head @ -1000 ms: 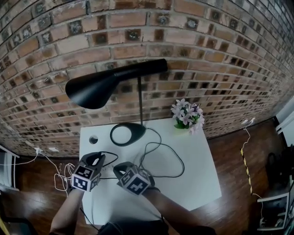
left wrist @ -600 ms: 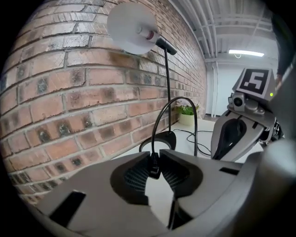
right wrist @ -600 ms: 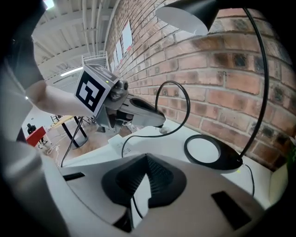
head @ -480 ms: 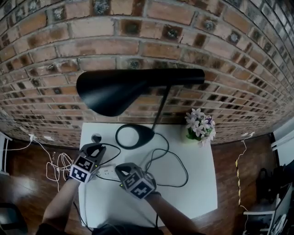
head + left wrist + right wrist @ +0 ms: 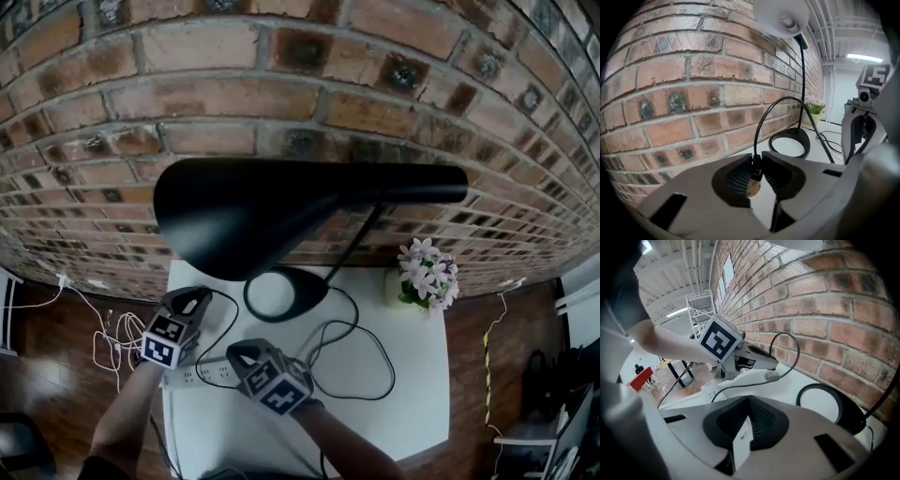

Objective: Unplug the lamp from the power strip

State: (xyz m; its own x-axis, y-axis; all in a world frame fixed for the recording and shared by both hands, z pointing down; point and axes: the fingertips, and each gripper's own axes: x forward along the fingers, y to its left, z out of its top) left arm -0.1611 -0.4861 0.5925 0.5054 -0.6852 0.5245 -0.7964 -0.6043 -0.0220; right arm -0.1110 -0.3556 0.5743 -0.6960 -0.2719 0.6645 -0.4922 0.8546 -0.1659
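Note:
A black desk lamp stands on the white table (image 5: pixel 412 394), its shade (image 5: pixel 253 216) filling the top of the head view and its base (image 5: pixel 281 292) near the wall. My left gripper (image 5: pixel 197 298) is near the table's left edge by the wall, shut on the lamp's black plug (image 5: pixel 755 169). The plug's cord (image 5: pixel 761 122) arcs up and back toward the lamp base (image 5: pixel 790 140). The plug is off the white power strip (image 5: pixel 202 374). My right gripper (image 5: pixel 239 354) is shut on one end of the strip (image 5: pixel 742 446). The left gripper (image 5: pixel 771 363) also shows ahead in the right gripper view.
A pot of pale flowers (image 5: pixel 427 277) stands at the table's back right. The lamp cord (image 5: pixel 366 347) lies in loops over the table's middle. A round hole (image 5: pixel 771 376) is in the table below the left gripper. White cables (image 5: pixel 112 342) lie on the wooden floor to the left.
My left gripper, still holding the plug, has drawn away from the right gripper toward the wall. The head view has come closer to the lamp, so the shade looks larger.

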